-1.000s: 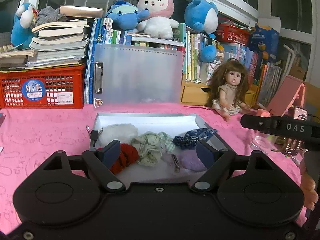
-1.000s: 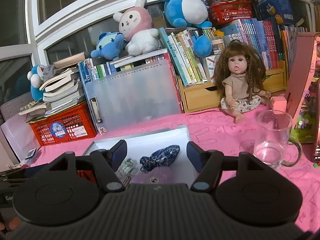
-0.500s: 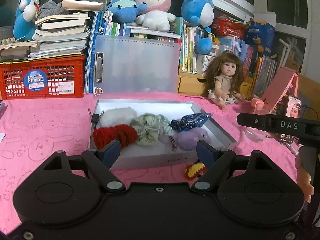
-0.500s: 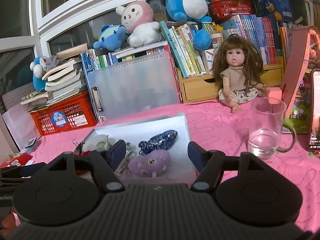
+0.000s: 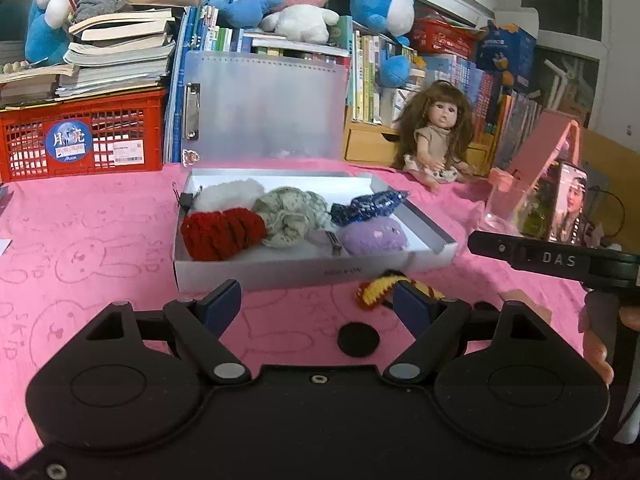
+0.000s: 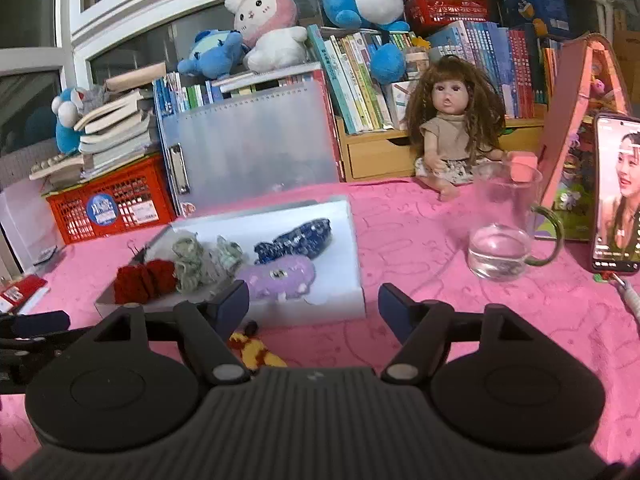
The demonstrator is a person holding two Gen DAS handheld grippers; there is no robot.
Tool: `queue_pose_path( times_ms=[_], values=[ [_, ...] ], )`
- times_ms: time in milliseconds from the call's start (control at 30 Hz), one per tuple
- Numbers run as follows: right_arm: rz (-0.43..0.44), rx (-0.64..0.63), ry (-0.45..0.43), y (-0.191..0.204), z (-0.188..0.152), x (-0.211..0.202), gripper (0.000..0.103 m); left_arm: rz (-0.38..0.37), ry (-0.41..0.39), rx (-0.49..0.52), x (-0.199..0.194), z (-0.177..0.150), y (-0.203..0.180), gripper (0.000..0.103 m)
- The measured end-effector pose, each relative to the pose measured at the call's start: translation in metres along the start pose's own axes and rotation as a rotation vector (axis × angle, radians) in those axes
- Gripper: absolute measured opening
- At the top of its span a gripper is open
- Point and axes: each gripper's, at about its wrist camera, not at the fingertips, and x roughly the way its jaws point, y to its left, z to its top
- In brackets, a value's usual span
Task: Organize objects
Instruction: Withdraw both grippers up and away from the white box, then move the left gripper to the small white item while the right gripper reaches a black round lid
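Observation:
A shallow white box (image 5: pixel 304 274) (image 6: pixel 352 240) lies on the pink cloth. It holds a red knitted piece (image 5: pixel 222 232) (image 6: pixel 144 282), a white fluffy piece (image 5: pixel 230 194), a green scrunchie (image 5: pixel 290 212) (image 6: pixel 196 260), a blue patterned scrunchie (image 5: pixel 370 204) (image 6: pixel 294 238) and a purple plush clip (image 5: pixel 374 236) (image 6: pixel 280 278). A yellow and red knitted clip (image 5: pixel 380 288) (image 6: pixel 252 350) lies on the cloth in front of the box. My left gripper (image 5: pixel 318 304) is open and empty, just short of the box front. My right gripper (image 6: pixel 314 306) is open and empty, near the box's right front corner.
A glass mug (image 6: pixel 504 224) with water and a phone (image 6: pixel 618 196) stand at the right. A doll (image 6: pixel 452 132), a translucent folder (image 5: pixel 264 106), a red crate (image 5: pixel 80 136) and books line the back. A black disc (image 5: pixel 357 339) lies on the cloth.
Both grippers have drawn back from over the box toward me. The whole box and the yellow and red clip in front of it have come into view.

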Motion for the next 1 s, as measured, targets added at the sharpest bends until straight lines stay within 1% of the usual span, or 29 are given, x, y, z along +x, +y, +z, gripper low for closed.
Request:
queue_pose_path(
  times_ms=[233, 633, 1000],
  values=[
    [-0.041, -0.023, 0.010, -0.004, -0.014, -0.005, 0.084, -0.003, 0.022, 0.019, -0.006, -0.018, -0.003, 0.082],
    [-0.109, -0.021, 0.032, -0.020, -0.035, -0.011, 0.085, -0.022, 0.052, -0.005, -0.017, -0.039, 0.000, 0.082],
    [-0.146, -0.014, 0.043, -0.029, -0.050, -0.014, 0.087, -0.044, 0.074, 0.026, -0.026, -0.060, -0.009, 0.081]
  ],
)
